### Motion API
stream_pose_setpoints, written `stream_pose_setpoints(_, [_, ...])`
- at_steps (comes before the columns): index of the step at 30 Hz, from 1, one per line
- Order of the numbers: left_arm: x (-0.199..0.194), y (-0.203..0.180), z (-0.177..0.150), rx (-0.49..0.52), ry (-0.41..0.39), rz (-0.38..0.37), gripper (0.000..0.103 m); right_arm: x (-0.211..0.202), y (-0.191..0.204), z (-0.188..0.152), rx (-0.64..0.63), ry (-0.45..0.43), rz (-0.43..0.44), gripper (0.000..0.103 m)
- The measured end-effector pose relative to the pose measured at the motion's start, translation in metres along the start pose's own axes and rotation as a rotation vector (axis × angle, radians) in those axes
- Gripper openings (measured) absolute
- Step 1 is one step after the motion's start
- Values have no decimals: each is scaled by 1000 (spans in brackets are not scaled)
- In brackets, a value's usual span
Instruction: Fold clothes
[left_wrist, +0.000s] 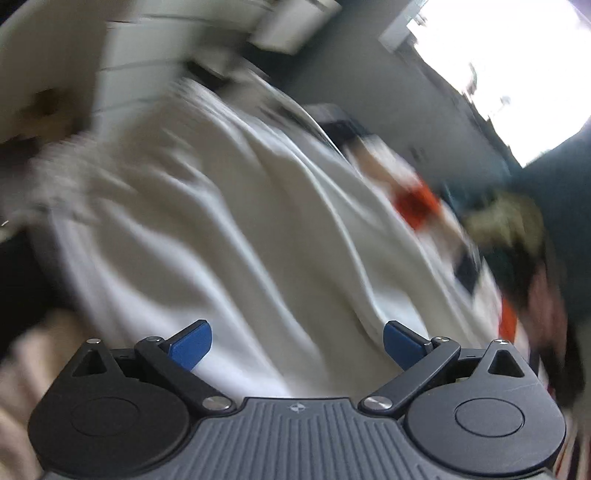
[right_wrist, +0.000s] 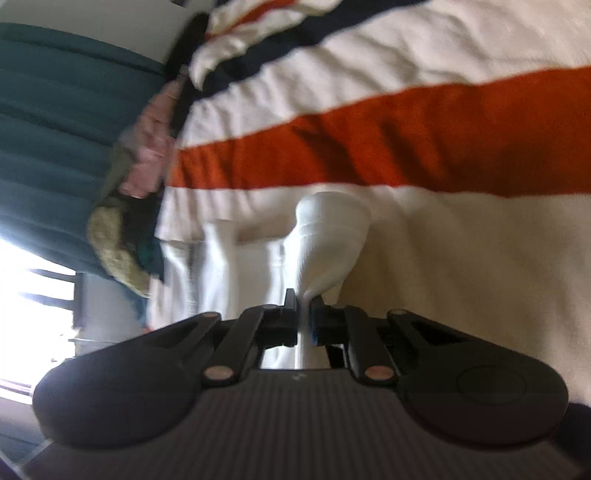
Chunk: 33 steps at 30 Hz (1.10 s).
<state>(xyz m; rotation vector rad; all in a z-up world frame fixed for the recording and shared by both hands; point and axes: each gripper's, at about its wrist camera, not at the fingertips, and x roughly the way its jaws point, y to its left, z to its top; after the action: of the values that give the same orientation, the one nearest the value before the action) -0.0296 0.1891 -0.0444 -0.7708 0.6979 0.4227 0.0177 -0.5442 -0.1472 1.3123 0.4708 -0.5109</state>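
**Right gripper pinches white cloth; left gripper spread wide over it**

The right gripper (right_wrist: 303, 314) is clenched on a bunched corner of white garment (right_wrist: 328, 236), which rises as a twisted cone of cloth from between the 2 jaws. Beyond that cone lies a striped cloth (right_wrist: 406, 147) with orange, cream and navy bands; whether it is bedding or another garment, I cannot tell. To the left of the striped cloth sits a heap of other clothes (right_wrist: 122, 206), olive, pink and dark.

The left gripper (left_wrist: 297, 341) is released, its 2 blue pads (left_wrist: 192, 345) well apart, with nothing between them. It hovers over a rumpled spread of the white garment (left_wrist: 229, 229), creased in long diagonal ridges. The striped cloth (left_wrist: 417, 206) shows to the right of that spread. The left view is heavily blurred, so edges and hems cannot be read.

By my judgement the step is getting a second grasp so the garment can be stretched flat. To do it well, the left gripper should take an edge or corner opposite the pinched one, not a mid-panel ridge, and close on a single layer. The right should hold firm, then both draw apart evenly. A risk is snagging the striped cloth beneath.
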Motion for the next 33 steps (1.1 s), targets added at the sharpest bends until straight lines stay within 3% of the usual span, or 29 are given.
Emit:
stream_pose_setpoints(2, [-22,30,15,-77,-66,45,102,-5,5,0,-18,-10,39,9])
stream_pose_setpoints(5, [-43,75,27,-239,-123,50,101,-11,6,-2,-10,-16,70,8])
stream_pose_setpoints(10, [-24,110,30,-423,-87,40,97,-17,0,-3,40,-13,65,8])
stream_pose_setpoints(12, [-5,111,32,-439,-36,31,94,-14,-1,-4,44,-12,46,8])
stream_pose_setpoints(16, [-9,119,26,-494,-56,46,93,-9,-1,-7,42,-16,9,8])
stream_pose_setpoints(20, [-13,127,21,-549,-76,61,73,-11,-1,-8,33,-18,-1,8])
stream_pose_setpoints(24, [-16,135,15,-601,-94,76,75,-13,-5,-8,49,-13,3,9])
stream_pose_setpoints(30, [1,122,25,-495,-31,111,89,-6,-5,-5,34,-6,-28,9])
stream_pose_setpoints(31, [2,118,26,-472,-33,102,87,-6,-5,-5,30,-7,-30,9])
stream_pose_setpoints(33, [-7,115,23,-484,-81,37,71,-6,-4,-5,22,-8,-34,9])
